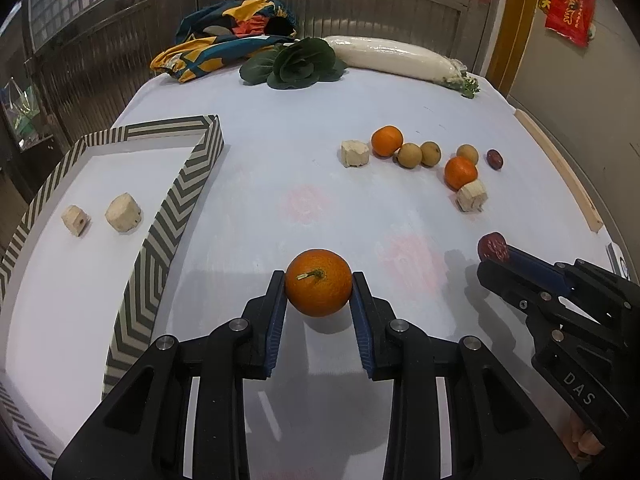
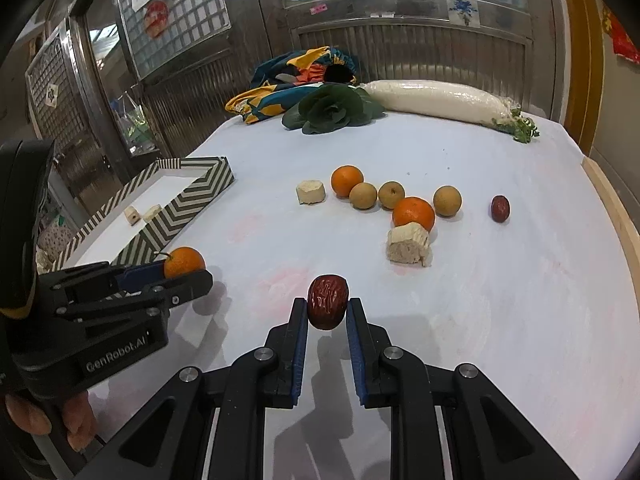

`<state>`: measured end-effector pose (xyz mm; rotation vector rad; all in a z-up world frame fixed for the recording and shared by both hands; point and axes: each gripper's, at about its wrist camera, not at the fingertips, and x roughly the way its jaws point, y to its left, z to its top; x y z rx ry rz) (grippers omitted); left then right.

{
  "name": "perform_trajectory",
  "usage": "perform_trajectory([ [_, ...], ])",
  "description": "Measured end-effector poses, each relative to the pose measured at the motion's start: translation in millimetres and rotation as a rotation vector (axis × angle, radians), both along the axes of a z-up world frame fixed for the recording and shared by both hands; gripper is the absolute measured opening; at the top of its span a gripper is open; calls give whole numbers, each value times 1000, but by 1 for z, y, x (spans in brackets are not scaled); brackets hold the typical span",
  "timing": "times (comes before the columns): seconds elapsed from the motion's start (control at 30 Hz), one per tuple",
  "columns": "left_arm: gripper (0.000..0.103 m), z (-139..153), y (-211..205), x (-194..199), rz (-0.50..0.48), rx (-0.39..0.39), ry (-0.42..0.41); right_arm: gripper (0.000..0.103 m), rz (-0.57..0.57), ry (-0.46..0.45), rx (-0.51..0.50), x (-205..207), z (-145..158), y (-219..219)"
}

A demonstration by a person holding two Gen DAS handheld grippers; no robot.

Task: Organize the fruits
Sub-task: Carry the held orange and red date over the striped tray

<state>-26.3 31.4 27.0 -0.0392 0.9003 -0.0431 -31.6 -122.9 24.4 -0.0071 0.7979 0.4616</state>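
My left gripper [image 1: 319, 286] is shut on an orange tangerine [image 1: 318, 282], held above the white table just right of the striped tray [image 1: 188, 184]. In the right wrist view that tangerine [image 2: 184, 262] shows at the left beside the tray [image 2: 188, 200]. My right gripper [image 2: 328, 308] is shut on a wrinkled red date [image 2: 328, 301]; the date [image 1: 493, 247] also shows at the right in the left wrist view. Two pale chunks [image 1: 123, 213] lie in the tray. More tangerines [image 2: 413, 213], brown round fruits [image 2: 363, 195], pale chunks [image 2: 409, 245] and another date [image 2: 500, 208] lie further back on the table.
At the far edge of the table [image 2: 500, 300] lie a long white radish [image 2: 436, 100], a leafy green [image 2: 332, 110] and a colourful cloth bag [image 2: 292, 80]. A wooden strip [image 1: 560, 164] runs along the right edge. Metal shutters stand behind.
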Motion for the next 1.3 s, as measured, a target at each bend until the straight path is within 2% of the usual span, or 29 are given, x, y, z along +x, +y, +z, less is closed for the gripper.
perform_trajectory([
  [0.33,31,3,-4,-11,-7,22,-22,19,-31,8,9,-8,-2,-2],
  [1.3,31,22,10,-22,24,25,-83,19,11,-21,-5,-15,11,21],
])
